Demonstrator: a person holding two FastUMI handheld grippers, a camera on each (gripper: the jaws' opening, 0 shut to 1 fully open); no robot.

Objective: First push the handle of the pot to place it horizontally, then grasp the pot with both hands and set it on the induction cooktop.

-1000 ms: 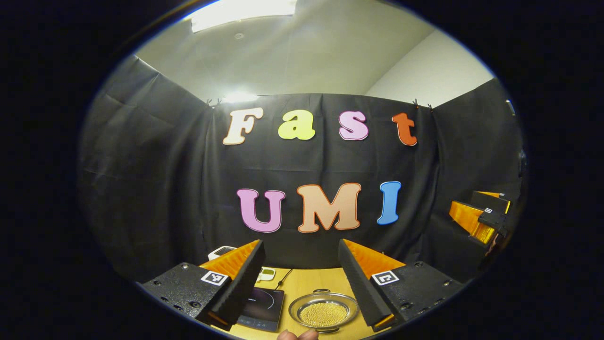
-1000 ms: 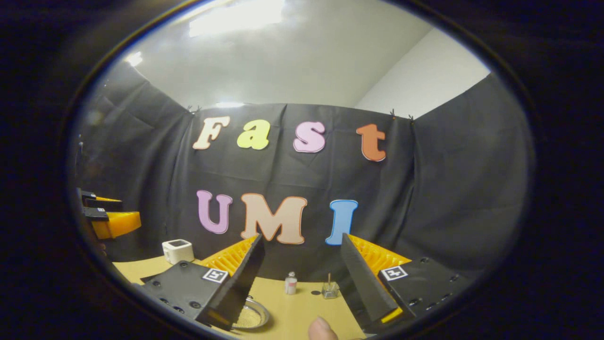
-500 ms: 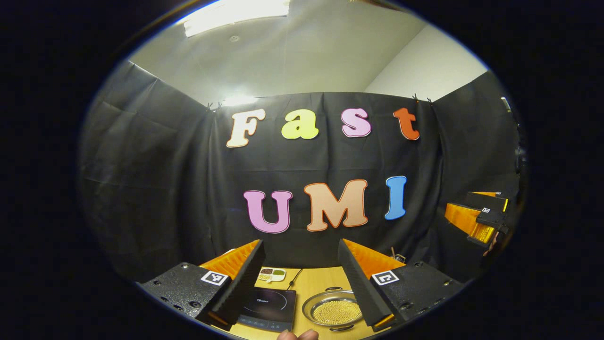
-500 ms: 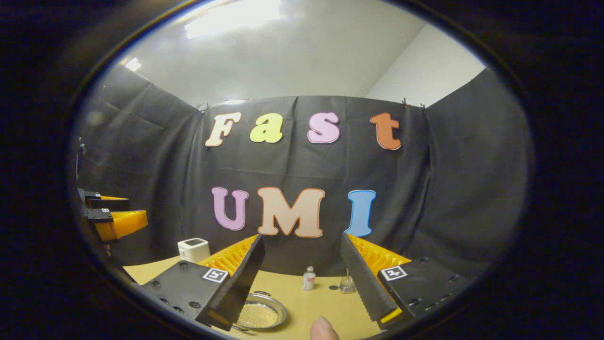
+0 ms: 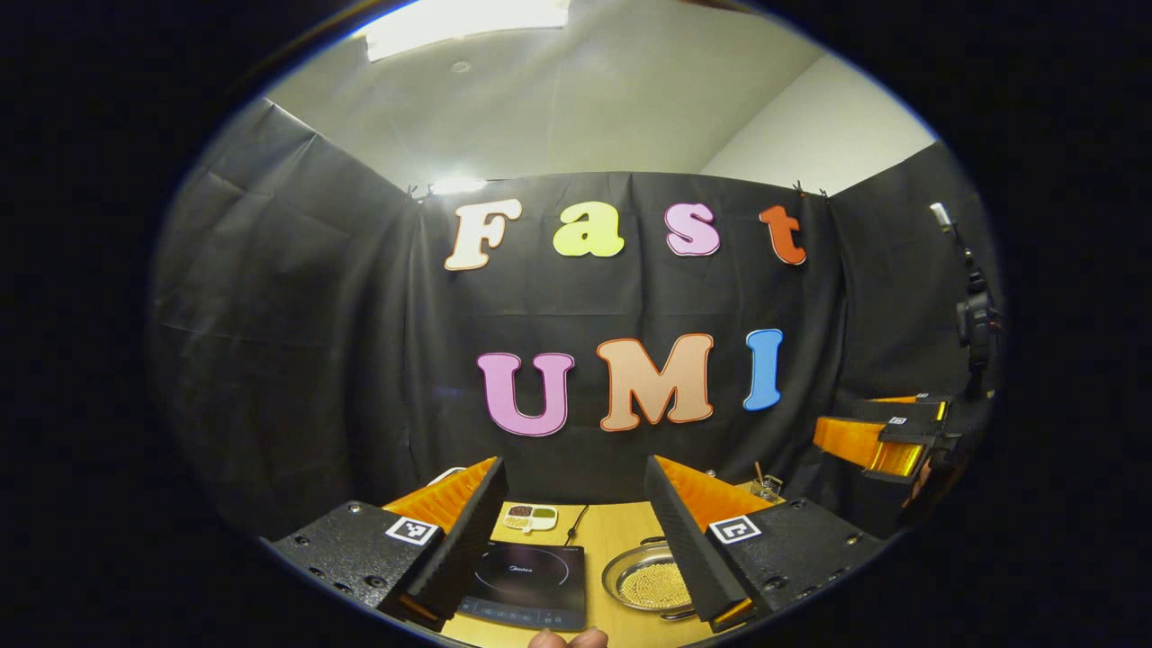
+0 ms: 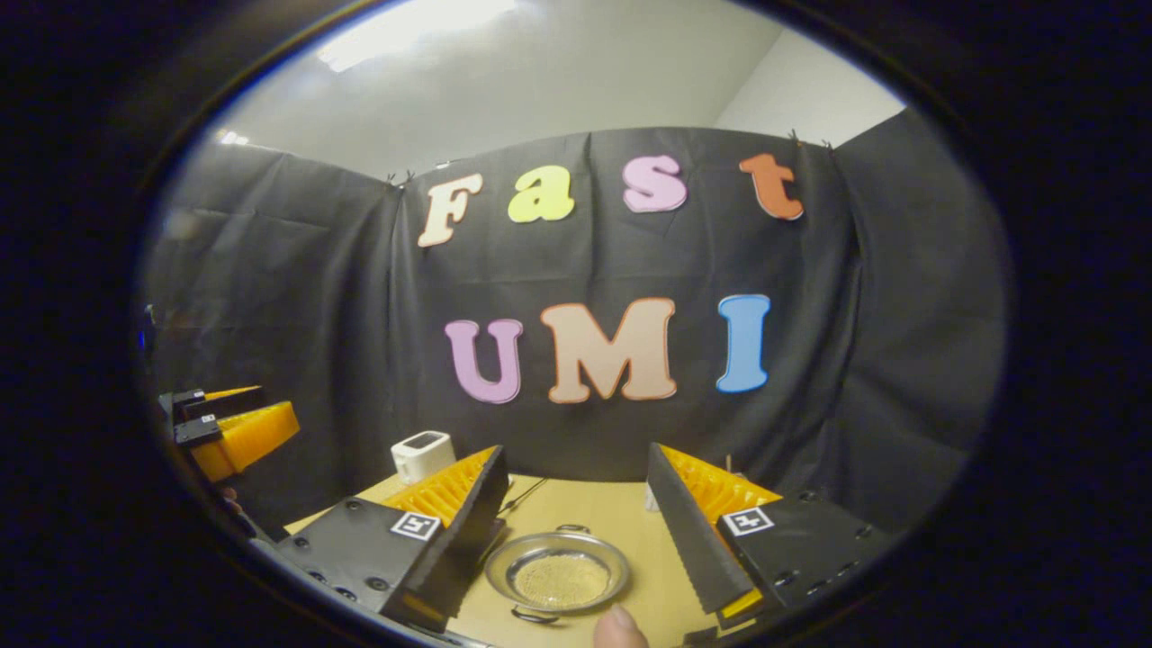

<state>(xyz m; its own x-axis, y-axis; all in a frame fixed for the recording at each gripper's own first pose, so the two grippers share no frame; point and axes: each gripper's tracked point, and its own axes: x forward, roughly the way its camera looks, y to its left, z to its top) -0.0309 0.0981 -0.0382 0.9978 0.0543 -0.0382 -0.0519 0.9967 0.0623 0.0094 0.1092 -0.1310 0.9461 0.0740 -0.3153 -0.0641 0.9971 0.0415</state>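
Both grippers, left (image 5: 574, 531) and right (image 6: 576, 522), hang spread wide and empty above the table (image 6: 648, 562), the pot (image 6: 558, 574) just right of the cooktop (image 5: 526, 585), so the handle (image 6: 529, 616) push, seemingly not begun, calls for descending first.

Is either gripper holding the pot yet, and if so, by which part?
Nothing held. Left gripper and right gripper are both open above the table, clear of the pot.
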